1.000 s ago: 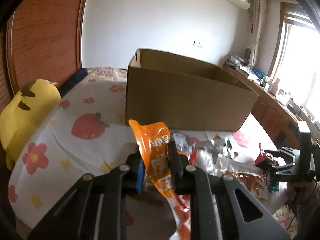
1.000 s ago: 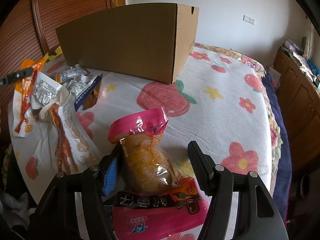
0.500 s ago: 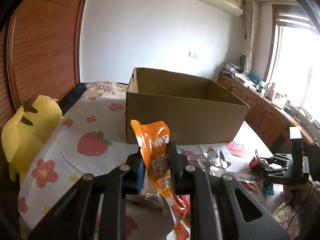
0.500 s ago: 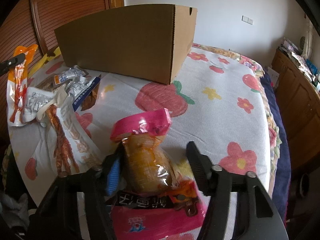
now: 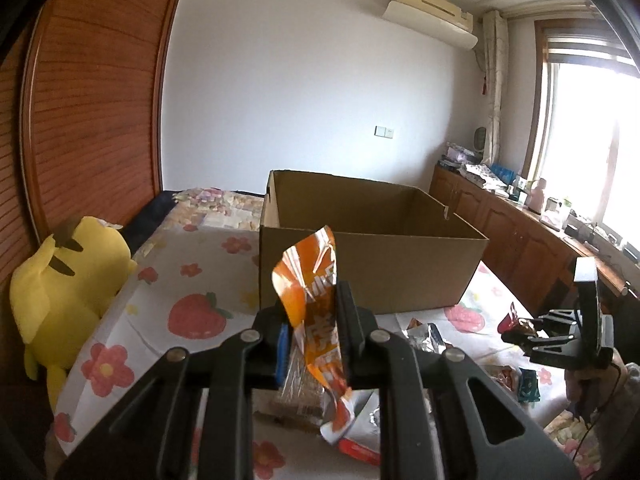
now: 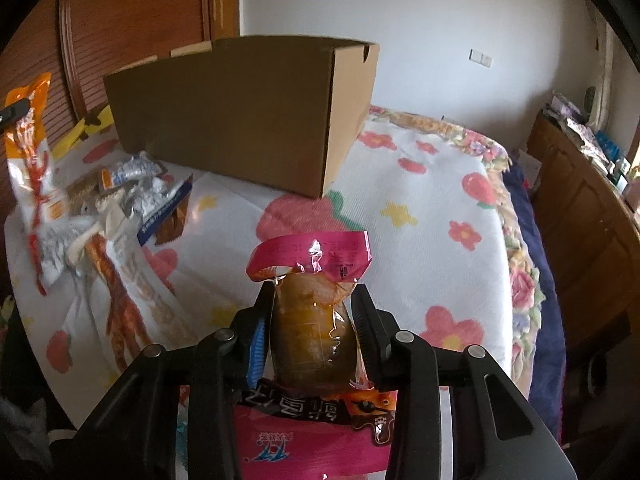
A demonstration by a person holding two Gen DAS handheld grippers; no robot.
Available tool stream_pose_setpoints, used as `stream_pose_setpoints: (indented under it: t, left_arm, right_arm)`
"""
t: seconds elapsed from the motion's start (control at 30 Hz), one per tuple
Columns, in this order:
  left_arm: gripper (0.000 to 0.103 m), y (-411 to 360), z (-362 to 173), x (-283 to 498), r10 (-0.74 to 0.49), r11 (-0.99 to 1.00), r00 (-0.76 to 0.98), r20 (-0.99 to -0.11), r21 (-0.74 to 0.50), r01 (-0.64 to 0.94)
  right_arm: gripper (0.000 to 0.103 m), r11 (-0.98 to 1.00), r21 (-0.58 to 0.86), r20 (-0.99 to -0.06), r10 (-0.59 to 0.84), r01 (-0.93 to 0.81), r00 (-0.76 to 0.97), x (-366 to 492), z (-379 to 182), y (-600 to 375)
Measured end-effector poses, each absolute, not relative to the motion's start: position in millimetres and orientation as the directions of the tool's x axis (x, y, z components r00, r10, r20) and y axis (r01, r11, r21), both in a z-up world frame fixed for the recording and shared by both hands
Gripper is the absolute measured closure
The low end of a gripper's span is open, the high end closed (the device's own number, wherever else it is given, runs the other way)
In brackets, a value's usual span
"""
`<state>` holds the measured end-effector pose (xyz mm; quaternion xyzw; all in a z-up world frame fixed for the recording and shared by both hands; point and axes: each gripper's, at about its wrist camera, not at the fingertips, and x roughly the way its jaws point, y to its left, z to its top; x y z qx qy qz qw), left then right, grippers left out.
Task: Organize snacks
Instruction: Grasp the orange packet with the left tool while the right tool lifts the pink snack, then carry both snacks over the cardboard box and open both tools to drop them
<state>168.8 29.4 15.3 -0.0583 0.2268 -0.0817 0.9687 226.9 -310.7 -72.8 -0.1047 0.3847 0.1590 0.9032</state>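
Note:
My left gripper (image 5: 316,320) is shut on a long orange snack packet (image 5: 310,276) and holds it up in front of the open cardboard box (image 5: 372,272). In the right wrist view that orange packet (image 6: 32,140) hangs at the far left, above a pile of loose snack packets (image 6: 120,200). My right gripper (image 6: 314,300) has its jaws closing on a clear packet with a pink top and brown contents (image 6: 312,320); both pads press its sides. The box (image 6: 240,108) stands beyond it on the flowered cloth. From the left wrist view my right gripper (image 5: 516,334) shows at the right edge.
A yellow plush toy (image 5: 60,288) lies at the cloth's left edge. A second pink packet (image 6: 304,428) lies under my right gripper. Wooden cabinets (image 5: 520,240) with clutter on top run along the window side. Bare flowered cloth (image 6: 420,216) lies right of the box.
My left gripper has risen with the orange packet, so the box's inside now shows. The right jaws have narrowed from wide apart onto the pink-topped packet.

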Motion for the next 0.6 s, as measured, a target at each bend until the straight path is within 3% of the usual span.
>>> stream_pose_setpoints:
  t: [0.6]
  left_arm:
    - [0.087,16,69,174,-0.217,0.976,0.918,-0.332,-0.092,0.198]
  right_arm:
    - [0.065,0.911,-0.062,-0.646,0.275,-0.409,0.712,223,-8,-282]
